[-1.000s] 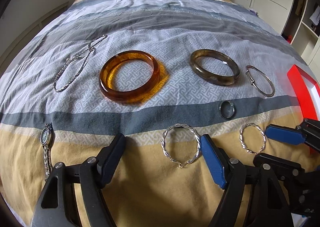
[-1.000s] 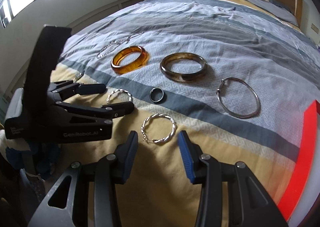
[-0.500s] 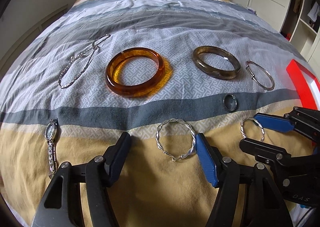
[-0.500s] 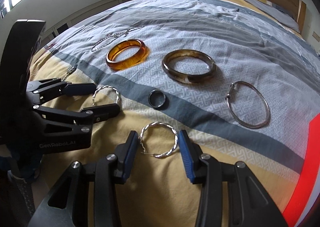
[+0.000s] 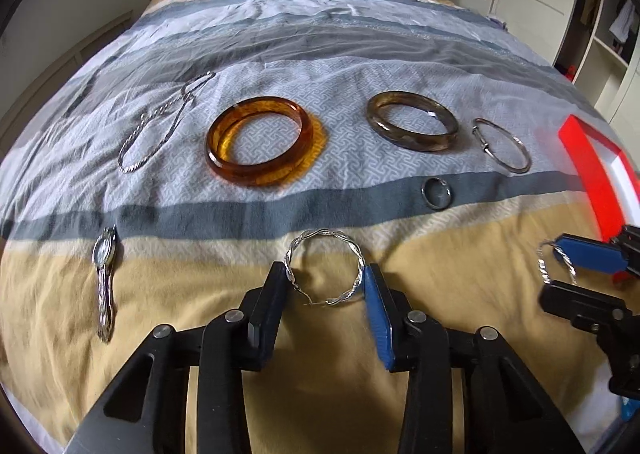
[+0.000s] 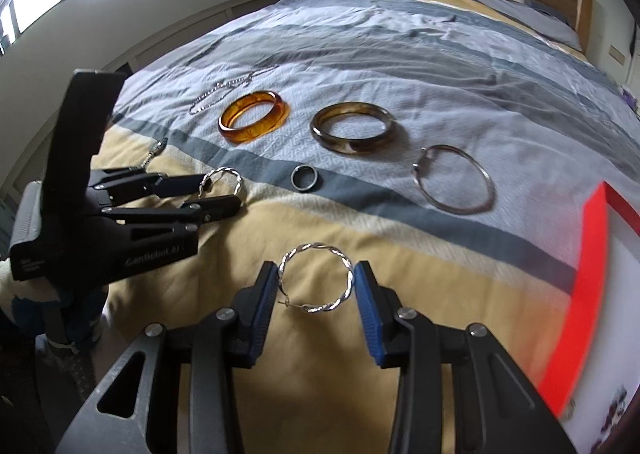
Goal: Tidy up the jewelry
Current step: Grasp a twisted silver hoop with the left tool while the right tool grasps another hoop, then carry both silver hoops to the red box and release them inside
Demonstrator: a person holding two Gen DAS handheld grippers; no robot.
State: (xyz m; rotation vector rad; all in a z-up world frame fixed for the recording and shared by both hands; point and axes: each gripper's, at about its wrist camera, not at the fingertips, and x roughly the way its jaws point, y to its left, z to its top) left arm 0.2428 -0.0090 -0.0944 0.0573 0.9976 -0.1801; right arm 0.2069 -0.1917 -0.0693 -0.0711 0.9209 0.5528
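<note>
**Two twisted hoops, one in each gripper**

On the yellow band of the bedspread (image 5: 460,374) each gripper has a silver twisted hoop between its fingers. The left gripper (image 5: 325,286) has its jaws closing on the left hoop (image 5: 325,270); both pads now touch the sides of this ring, which lies flat on the cloth directly in front of the tool, with the clasp end toward the gripper. The right gripper (image 6: 316,286) stands at a narrow opening and presses the right hoop (image 6: 316,278) from both sides. I think this hoop is already a little above the bedspread, but I cannot be sure from these views.

The important relation is this: the red tray (image 6: 580,314) is at the right edge of the bed, just beside the right gripper and well apart from the left one. So the right hand is nearer, and I judge that its hoop must go sideways to the right to reach the tray. The left hoop would have to cross the same yellow band after it.

Farther up the bed lie the amber bangle (image 5: 260,145), the brown bangle (image 5: 412,125), the thin wire bangle (image 5: 502,143), the dark ring (image 5: 438,193), the chain (image 5: 160,121) and the watch (image 5: 105,278), all untouched.
</note>
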